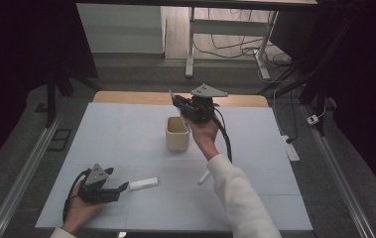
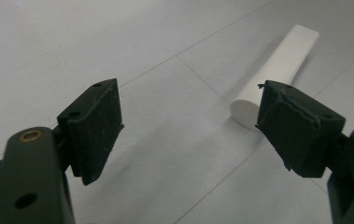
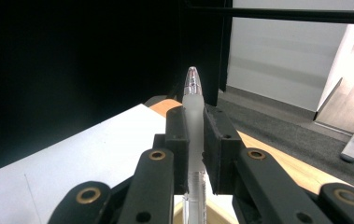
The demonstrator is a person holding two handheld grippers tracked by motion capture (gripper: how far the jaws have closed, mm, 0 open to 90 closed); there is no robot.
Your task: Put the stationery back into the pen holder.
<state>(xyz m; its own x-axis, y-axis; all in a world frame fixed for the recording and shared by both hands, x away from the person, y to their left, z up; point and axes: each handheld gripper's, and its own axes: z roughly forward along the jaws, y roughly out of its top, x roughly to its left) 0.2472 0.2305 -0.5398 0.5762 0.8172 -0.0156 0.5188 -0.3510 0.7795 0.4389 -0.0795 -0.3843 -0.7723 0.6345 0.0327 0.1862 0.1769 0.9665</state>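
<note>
Right gripper (image 1: 178, 101) is raised above the far side of the cream cup (image 1: 177, 133), jaws clamped on a clear pen (image 3: 193, 116). In the right gripper view the pen runs up between the two black pads, its pointed tip sticking out past them, and the cup's rim shows just below the jaws. Right hand (image 1: 204, 134) grips the tool just right of the cup; white sleeve (image 1: 237, 196) runs from it to the near edge of the table (image 1: 126, 139).

Left gripper (image 1: 124, 186) sits low over the table, near-left of the cup and well apart from it. Its jaws stand wide apart with nothing between them. A white cylinder (image 1: 143, 184) lies flat just beyond its tips; in the left gripper view the cylinder's near end (image 2: 247, 109) lies by the right-hand pad, whether touching I can't tell.

A small white stick (image 1: 204, 177) lies on the table, near-right of the cup, beside the sleeve.
</note>
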